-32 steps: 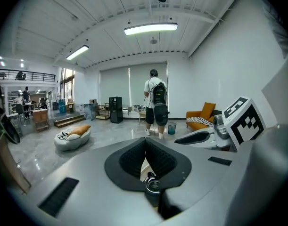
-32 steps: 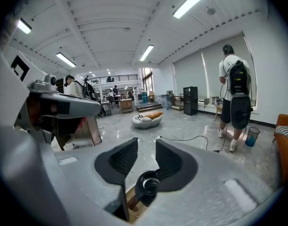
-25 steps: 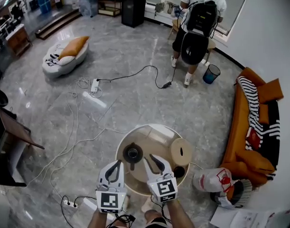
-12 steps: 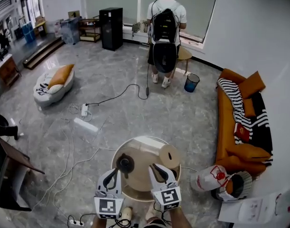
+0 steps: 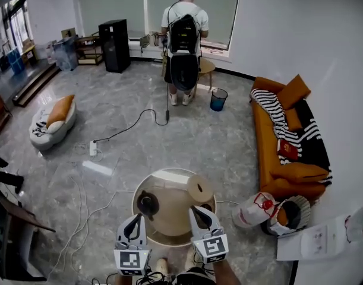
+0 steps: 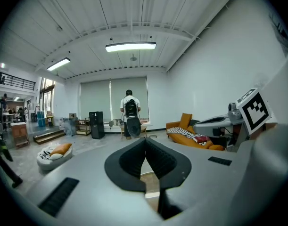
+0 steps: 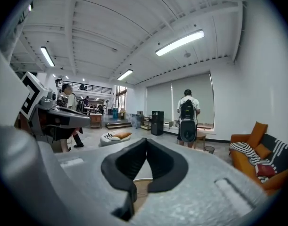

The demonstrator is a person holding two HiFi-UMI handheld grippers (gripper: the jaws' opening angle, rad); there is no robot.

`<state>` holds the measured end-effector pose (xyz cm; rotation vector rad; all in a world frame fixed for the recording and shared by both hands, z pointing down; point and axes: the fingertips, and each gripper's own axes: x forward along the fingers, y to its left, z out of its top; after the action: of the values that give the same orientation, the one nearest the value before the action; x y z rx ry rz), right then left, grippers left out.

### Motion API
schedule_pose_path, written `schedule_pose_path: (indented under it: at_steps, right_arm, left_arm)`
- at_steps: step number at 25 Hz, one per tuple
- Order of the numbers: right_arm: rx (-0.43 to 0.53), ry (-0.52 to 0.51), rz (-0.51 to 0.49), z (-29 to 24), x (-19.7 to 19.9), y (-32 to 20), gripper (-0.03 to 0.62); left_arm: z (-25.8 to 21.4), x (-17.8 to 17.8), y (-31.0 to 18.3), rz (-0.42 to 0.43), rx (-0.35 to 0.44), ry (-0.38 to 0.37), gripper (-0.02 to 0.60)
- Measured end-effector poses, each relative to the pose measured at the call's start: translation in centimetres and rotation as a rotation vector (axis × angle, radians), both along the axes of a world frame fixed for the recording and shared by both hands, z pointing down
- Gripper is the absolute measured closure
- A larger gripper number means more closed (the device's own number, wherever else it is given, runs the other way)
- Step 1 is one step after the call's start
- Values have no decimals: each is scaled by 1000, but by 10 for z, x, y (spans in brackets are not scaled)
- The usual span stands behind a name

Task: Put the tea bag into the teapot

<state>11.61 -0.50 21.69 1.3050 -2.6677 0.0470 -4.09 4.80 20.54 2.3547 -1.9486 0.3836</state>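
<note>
A dark teapot (image 5: 148, 203) stands on the left part of the small round wooden table (image 5: 172, 214). A round tan disc (image 5: 199, 187) lies at the table's far right. I see no tea bag in any view. My left gripper (image 5: 137, 218) hovers at the table's near edge, just right of and nearer than the teapot; its jaws are shut with nothing between them (image 6: 145, 141). My right gripper (image 5: 196, 209) hangs over the table's near right part, also shut and empty (image 7: 146, 141). Both gripper views look out level across the room.
A person with a black backpack (image 5: 184, 37) stands at the far window. An orange sofa (image 5: 283, 144) runs along the right wall. A white bag (image 5: 255, 209) sits beside the table. Cables and a power strip (image 5: 93, 148) cross the floor at left, near a floor cushion (image 5: 52, 120).
Both grippers' jaws stood apart a second ago and are now closed. The head view has swung upward, so the table and grippers sit lower in it.
</note>
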Motion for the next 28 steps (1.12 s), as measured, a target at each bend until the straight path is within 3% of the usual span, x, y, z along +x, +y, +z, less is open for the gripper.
schedule_pose_path:
  at_steps: [14, 28]
  right_arm:
    - [-29, -11, 29, -4, 28, 55, 594]
    - [-10, -14, 23, -11, 20, 47, 594]
  left_arm:
    - [1, 2, 41, -6, -48, 11, 565]
    - [5, -3, 38, -8, -45, 7, 565]
